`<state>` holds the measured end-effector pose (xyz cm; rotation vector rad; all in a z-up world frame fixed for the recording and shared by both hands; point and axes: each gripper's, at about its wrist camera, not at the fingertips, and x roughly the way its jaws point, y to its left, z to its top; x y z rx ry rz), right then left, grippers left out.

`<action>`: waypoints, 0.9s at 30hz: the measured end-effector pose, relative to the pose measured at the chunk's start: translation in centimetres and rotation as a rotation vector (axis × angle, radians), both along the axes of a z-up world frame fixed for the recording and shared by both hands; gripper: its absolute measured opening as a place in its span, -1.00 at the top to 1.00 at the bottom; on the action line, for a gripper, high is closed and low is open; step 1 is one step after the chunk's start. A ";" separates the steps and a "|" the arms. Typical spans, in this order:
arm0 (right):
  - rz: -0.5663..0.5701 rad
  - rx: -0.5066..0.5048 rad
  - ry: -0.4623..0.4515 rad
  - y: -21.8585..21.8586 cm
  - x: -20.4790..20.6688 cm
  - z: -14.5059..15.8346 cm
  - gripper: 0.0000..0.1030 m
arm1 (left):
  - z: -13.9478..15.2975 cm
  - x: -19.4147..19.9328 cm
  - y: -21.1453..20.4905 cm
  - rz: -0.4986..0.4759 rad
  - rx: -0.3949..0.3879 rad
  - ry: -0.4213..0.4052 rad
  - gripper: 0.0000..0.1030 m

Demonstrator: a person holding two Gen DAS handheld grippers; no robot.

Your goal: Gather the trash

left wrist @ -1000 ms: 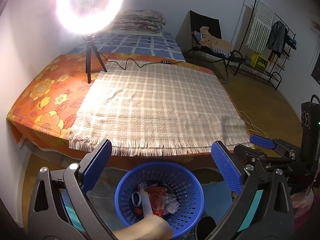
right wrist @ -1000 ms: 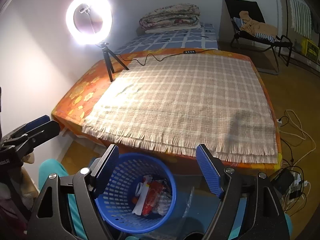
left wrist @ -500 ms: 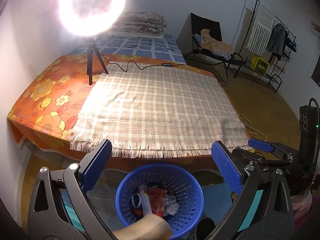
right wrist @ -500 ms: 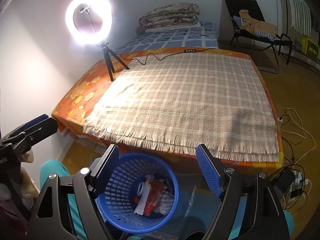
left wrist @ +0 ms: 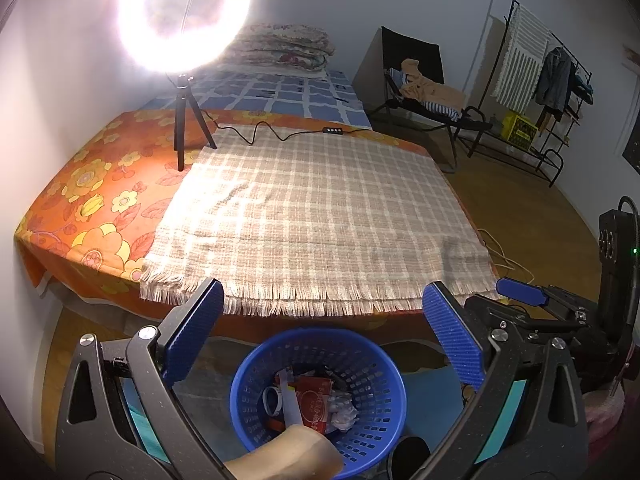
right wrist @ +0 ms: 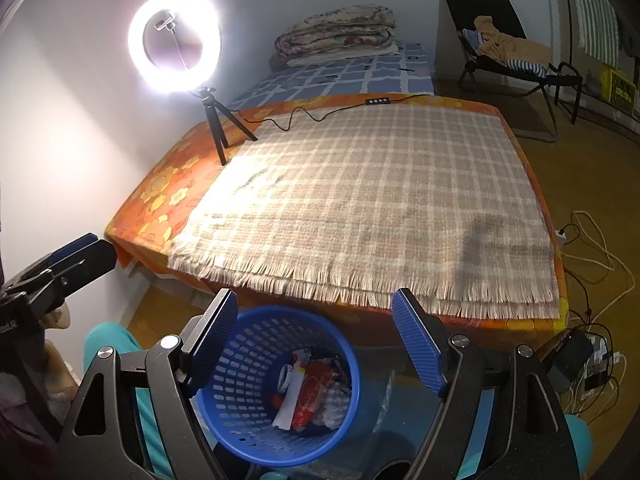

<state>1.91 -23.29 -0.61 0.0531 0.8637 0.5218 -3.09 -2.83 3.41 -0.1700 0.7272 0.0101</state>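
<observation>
Left wrist view: the left gripper (left wrist: 320, 336) has its blue ribbed fingers (left wrist: 192, 332) spread wide, holding and touching nothing. Below and between them stands the round blue perforated plastic basket (left wrist: 372, 368) on the floor before the bed, with crumpled wrappers and paper trash (left wrist: 316, 400) inside.

Right wrist view: the right gripper (right wrist: 316, 344) is likewise spread, empty, above the same basket (right wrist: 248, 344), trash (right wrist: 308, 388) lying at its bottom.
</observation>
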 end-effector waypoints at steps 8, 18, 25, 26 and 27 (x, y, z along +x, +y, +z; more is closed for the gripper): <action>-0.004 0.001 0.004 -0.1 0.0 0.0 -0.54 | 0.1 -0.1 -0.1 0.000 -0.001 -0.003 -0.97; -0.010 0.001 0.010 0.0 -0.2 -0.2 -0.54 | 0.1 -0.2 -0.1 0.006 0.000 0.001 -0.97; -0.012 -0.002 0.017 0.4 -0.3 -0.4 -0.54 | 0.2 -0.1 -0.2 0.006 0.000 0.003 -0.97; -0.013 -0.002 0.017 0.4 -0.3 -0.4 -0.54 | 0.2 -0.1 -0.2 0.006 0.000 0.003 -0.97; -0.014 -0.002 0.017 0.4 -0.3 -0.4 -0.54 | 0.1 -0.1 -0.1 0.007 -0.001 0.003 -0.97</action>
